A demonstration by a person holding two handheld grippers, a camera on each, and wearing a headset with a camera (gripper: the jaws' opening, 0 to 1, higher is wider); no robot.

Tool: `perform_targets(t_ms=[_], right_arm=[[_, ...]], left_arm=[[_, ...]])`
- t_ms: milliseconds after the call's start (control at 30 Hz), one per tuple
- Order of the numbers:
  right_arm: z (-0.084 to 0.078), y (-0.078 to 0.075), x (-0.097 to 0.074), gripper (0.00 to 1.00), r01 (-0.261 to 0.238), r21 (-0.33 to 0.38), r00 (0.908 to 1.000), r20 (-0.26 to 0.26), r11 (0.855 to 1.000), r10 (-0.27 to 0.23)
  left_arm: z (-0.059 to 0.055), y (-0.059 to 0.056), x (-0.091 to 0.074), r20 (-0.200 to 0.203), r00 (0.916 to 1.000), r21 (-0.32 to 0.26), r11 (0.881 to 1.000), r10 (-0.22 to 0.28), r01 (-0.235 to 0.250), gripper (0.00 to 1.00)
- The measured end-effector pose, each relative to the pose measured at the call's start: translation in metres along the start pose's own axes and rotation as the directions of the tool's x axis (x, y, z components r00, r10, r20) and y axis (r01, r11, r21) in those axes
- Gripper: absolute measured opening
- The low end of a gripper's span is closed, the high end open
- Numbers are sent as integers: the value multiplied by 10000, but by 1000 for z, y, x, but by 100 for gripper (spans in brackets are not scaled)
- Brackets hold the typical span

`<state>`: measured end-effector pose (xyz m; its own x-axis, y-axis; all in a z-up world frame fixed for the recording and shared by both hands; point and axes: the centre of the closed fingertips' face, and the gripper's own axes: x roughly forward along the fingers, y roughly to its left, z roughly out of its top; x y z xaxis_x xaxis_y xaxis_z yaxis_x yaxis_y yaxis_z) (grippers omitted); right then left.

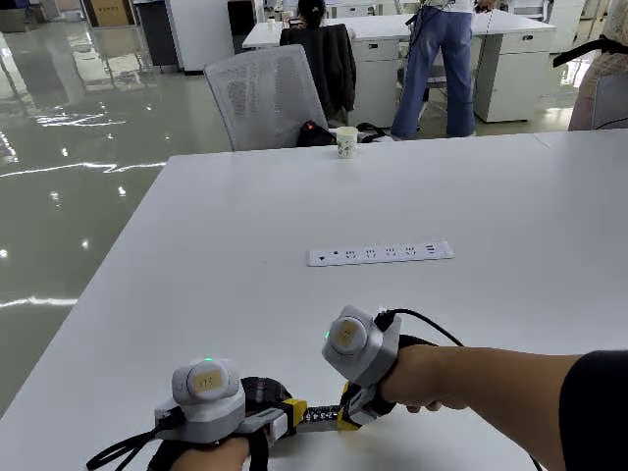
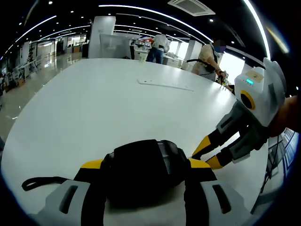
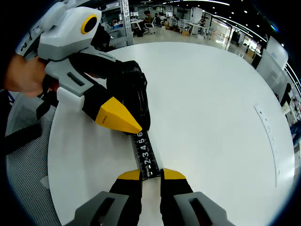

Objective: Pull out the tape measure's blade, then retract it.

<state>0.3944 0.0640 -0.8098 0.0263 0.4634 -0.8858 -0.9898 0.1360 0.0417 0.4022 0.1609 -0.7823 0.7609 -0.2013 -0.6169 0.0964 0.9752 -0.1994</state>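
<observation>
- Glossy floor [image 1: 69,147]: stretches along the far left, beside the white table [image 1: 245,216].
- Black strap [image 2: 40,181]: lies slack on the table, just left of the left jaw in the left gripper view.
- Left gripper [image 1: 291,411]: sits at the near left edge of the table, pointing right; fingers [image 2: 91,164] pressed against both sides of the tape measure, yellow tips showing past it.
- Left hand [image 3: 23,75]: wraps the grip behind that gripper.
- Tape measure [image 1: 263,391]: black, held between the left gripper's jaws near the table's near edge, resting on or just above the top; cannot tell which.
- Mesh chair [image 1: 270,93]: stands at the far edge of the table, a dark jacket hung on another behind it.
- Blade [image 3: 142,153]: pulled out a short way, running right from the tape measure, black with white digits, low over the table.
- Paper cup [image 1: 346,141]: stands upright near the far edge.
- Right gripper [image 3: 151,175]: points left toward the left gripper, close to it; yellow fingers [image 3: 173,174] nearly together, pinching the blade's free end.
- Power strip [image 1: 380,253]: lies flat mid-table, well apart from both grippers.
- Right hand [image 1: 427,378]: holds the right gripper, dark sleeve at the near right.
- Person in jeans [image 1: 437,69]: stands at a far desk.
</observation>
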Motion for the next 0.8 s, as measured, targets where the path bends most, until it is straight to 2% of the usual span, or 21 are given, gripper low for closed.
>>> perform_targets(t_ms=[800], right_arm=[[9,2,6,11,36,-22,9996,277,10000,-35]], left_arm=[[0,2,0,-16,10000,-68,10000,-51,51,63]])
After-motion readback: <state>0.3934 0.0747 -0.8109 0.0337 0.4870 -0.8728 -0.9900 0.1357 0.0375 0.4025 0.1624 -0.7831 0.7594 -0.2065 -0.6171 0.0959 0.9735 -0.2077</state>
